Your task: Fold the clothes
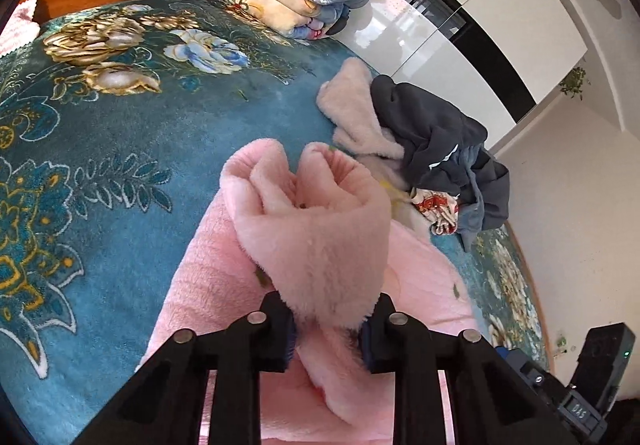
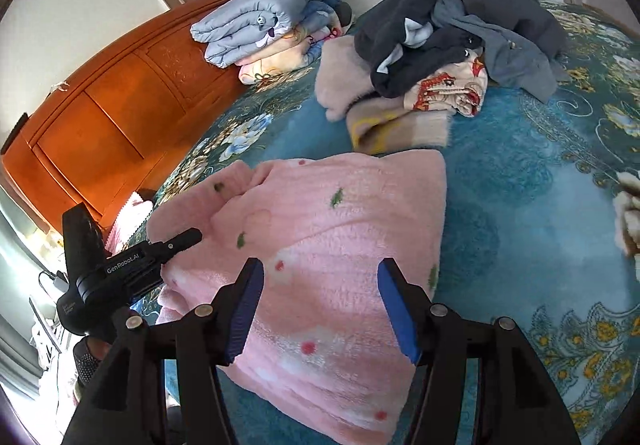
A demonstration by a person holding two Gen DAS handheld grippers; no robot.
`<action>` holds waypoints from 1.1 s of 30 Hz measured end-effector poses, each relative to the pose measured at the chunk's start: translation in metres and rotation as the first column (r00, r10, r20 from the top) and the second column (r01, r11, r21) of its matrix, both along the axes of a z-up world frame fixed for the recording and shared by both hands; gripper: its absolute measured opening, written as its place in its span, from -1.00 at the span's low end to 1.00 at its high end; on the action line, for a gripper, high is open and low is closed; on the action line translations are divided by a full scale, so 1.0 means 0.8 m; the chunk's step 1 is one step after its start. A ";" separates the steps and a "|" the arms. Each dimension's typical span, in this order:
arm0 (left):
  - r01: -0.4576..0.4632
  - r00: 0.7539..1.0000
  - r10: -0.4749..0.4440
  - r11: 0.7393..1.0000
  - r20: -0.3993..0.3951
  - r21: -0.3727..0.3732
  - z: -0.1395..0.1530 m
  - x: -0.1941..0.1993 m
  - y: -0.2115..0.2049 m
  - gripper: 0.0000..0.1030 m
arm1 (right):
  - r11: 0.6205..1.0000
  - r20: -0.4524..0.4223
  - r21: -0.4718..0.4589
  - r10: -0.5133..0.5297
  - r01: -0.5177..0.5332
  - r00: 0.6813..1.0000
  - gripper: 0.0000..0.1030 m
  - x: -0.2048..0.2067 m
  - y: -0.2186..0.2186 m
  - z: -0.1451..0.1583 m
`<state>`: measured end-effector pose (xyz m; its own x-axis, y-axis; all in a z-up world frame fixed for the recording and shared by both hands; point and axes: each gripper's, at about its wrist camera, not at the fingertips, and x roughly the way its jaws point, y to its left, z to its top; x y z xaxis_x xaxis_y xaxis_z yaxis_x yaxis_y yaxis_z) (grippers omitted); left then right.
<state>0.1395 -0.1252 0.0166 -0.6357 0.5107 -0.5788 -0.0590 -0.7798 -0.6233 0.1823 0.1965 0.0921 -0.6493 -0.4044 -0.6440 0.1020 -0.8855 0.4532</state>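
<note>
A teal floral blanket (image 2: 520,149) covers the bed below an orange wooden headboard (image 2: 100,125).

Two black two-finger grippers with blue pads are in view, the left gripper (image 1: 327,341) and the right gripper (image 2: 320,309), and one fluffy pink fleece garment with small green and red marks (image 2: 332,237) lies under and between them on the one bed covered by a teal floral plush blanket (image 1: 120,165). Beyond the right gripper sits one heap of unfolded clothes (image 2: 440,61), in which at least four pieces can be told apart: a dark grey one, a blue-grey one, a cream one with red print and a pale beige fleece one. Farther off beyond it stands one stack of two folded quilts (image 2: 264,33), a grey-blue one on a peach floral one, before the one orange wooden headboard (image 2: 100,117).
</note>
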 end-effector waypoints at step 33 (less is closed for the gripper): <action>-0.099 0.990 0.114 0.979 -0.079 0.177 0.007 0.068 -0.101 0.16 | 0.969 0.037 0.163 0.181 -0.185 0.983 0.21 0.003 -0.060 -0.036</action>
